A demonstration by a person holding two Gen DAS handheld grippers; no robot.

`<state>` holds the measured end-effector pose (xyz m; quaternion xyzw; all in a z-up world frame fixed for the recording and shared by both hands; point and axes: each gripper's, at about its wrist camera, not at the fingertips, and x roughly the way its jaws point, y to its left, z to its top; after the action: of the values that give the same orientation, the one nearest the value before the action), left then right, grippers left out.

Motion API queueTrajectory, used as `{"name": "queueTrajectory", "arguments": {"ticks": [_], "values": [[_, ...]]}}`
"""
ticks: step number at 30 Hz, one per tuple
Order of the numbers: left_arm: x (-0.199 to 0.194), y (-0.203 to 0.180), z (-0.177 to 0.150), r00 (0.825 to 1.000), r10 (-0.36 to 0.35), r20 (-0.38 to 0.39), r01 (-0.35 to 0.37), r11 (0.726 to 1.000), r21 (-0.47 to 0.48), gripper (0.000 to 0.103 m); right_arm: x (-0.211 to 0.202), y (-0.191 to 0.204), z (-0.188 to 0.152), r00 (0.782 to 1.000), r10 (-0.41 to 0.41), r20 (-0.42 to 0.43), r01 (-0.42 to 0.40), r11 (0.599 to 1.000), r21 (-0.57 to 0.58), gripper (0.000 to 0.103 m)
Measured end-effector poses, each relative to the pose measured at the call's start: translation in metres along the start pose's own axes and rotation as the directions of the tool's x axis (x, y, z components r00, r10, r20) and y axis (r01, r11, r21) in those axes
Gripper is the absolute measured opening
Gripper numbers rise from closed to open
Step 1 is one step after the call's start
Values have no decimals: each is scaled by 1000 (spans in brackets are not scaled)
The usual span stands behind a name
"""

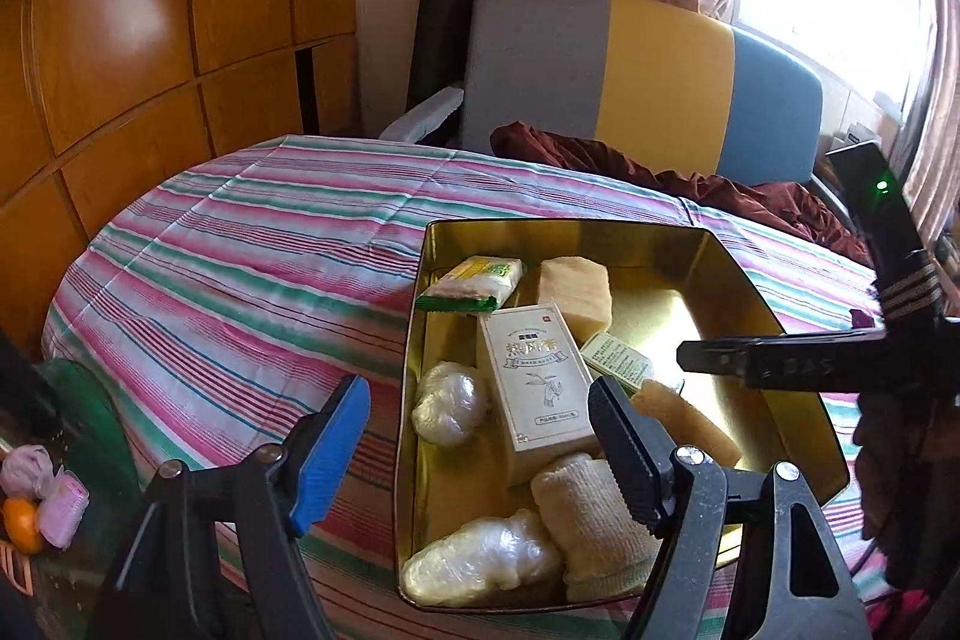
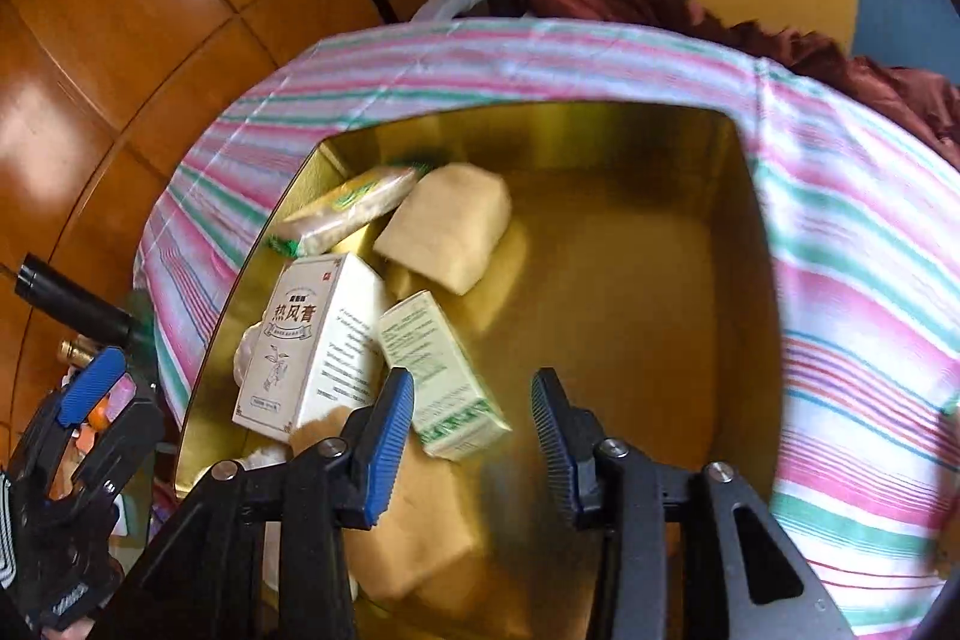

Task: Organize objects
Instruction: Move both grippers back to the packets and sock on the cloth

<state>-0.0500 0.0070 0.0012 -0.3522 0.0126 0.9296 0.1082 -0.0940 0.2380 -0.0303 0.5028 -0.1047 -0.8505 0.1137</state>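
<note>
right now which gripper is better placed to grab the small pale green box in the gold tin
Right. The open right gripper hangs over the gold metal tin, the small pale green box just ahead of its left finger. The open left gripper straddles the tin's left wall, farther off.

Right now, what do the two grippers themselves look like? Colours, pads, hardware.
Both the left gripper and right gripper have black speckled frames with silver pivot bolts and ribbed blue pads on the fingers. The right gripper's body carries pale bands and a green LED.
</note>
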Motion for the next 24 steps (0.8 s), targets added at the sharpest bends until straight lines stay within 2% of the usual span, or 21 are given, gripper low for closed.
{"name": "queueTrajectory", "arguments": {"ticks": [5,13,20,24], "values": [[-6,-12,-1,1000,-16,7,16,1000,23,78,-27,-19,-3,998,-48,49,47,999,21,41],[-13,-41,-2,998,-55,7,55,995,85,78,-83,-81,-18,983,-137,123,121,984,129,41],[-16,-74,-3,995,-97,0,95,983,160,78,-129,-150,-30,953,-264,147,225,945,236,41],[-16,-94,-2,993,-120,-7,119,973,200,78,-151,-195,-43,927,-352,131,303,906,297,41]]}}
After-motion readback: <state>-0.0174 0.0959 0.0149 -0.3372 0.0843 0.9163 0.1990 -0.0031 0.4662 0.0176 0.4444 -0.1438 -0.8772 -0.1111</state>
